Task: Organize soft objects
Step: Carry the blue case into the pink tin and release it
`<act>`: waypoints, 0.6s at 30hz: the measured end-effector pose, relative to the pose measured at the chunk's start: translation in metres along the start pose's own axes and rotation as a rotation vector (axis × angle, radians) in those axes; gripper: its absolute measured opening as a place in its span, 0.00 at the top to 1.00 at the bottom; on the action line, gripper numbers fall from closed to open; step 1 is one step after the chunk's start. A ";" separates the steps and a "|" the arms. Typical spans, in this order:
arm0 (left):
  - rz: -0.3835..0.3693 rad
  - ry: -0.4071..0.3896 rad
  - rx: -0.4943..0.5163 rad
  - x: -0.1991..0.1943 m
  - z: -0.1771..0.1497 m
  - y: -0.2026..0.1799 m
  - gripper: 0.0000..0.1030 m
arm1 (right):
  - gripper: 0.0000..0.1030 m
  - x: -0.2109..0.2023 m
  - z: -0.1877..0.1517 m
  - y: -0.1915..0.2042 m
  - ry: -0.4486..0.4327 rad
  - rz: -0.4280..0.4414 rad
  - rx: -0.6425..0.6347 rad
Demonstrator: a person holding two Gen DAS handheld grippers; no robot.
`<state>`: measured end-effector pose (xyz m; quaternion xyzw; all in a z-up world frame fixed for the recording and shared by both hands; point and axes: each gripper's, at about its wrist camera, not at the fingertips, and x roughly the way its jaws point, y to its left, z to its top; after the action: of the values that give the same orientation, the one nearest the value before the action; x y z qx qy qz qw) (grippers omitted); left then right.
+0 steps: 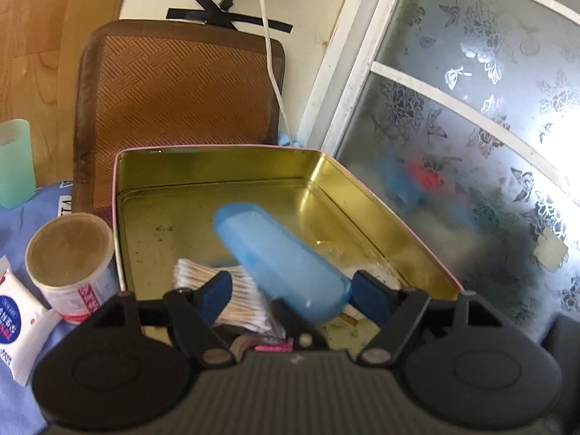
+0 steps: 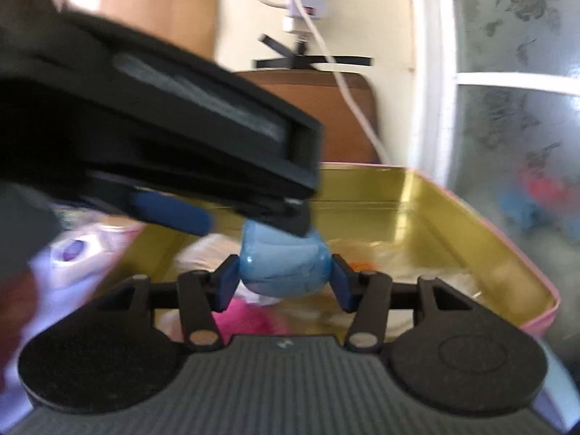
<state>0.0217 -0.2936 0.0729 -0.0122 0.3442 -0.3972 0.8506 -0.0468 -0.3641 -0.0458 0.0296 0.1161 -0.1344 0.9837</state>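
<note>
**Honestly, the blue case handoff over the tin needs a steadier touch**

So both claws are on the same blue case, held above the open gold tin. The right claw has its pads pressed on one end of the case. The left claw is spread wide; one pad touches the case, the other stands clear, so that side looks loose to me. My take: let only one claw carry it, lower it flat into the bare far half of the tin, clear of the cotton swabs. Tipping it in risks a clatter. The paper cup sits just beside the tin wall, so keep the left side tidy.
</note>
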 end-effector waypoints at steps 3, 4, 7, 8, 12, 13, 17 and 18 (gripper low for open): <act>0.017 -0.014 0.003 -0.010 -0.002 0.002 0.25 | 0.45 0.005 -0.001 -0.011 0.003 -0.013 0.049; 0.024 -0.014 -0.002 -0.013 -0.004 0.004 0.25 | 0.45 0.003 -0.001 -0.014 0.000 -0.010 0.065; 0.044 -0.006 -0.010 -0.020 -0.007 0.005 0.25 | 0.45 -0.011 -0.007 -0.017 -0.016 -0.016 0.087; 0.054 -0.004 -0.007 -0.023 -0.009 0.004 0.25 | 0.45 -0.017 -0.008 -0.017 -0.024 -0.016 0.094; 0.076 -0.006 0.030 -0.040 -0.017 0.001 0.25 | 0.45 -0.037 -0.014 -0.019 -0.046 -0.015 0.126; 0.087 -0.009 0.040 -0.044 -0.019 0.000 0.25 | 0.45 -0.046 -0.016 -0.017 -0.052 -0.011 0.138; 0.125 -0.012 0.059 -0.063 -0.031 0.000 0.25 | 0.45 -0.070 -0.022 -0.023 -0.083 -0.016 0.197; 0.133 -0.014 0.060 -0.067 -0.034 0.001 0.25 | 0.45 -0.075 -0.024 -0.024 -0.089 -0.015 0.216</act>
<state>-0.0277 -0.2380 0.0857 0.0336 0.3261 -0.3500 0.8775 -0.1291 -0.3661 -0.0519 0.1284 0.0572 -0.1546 0.9779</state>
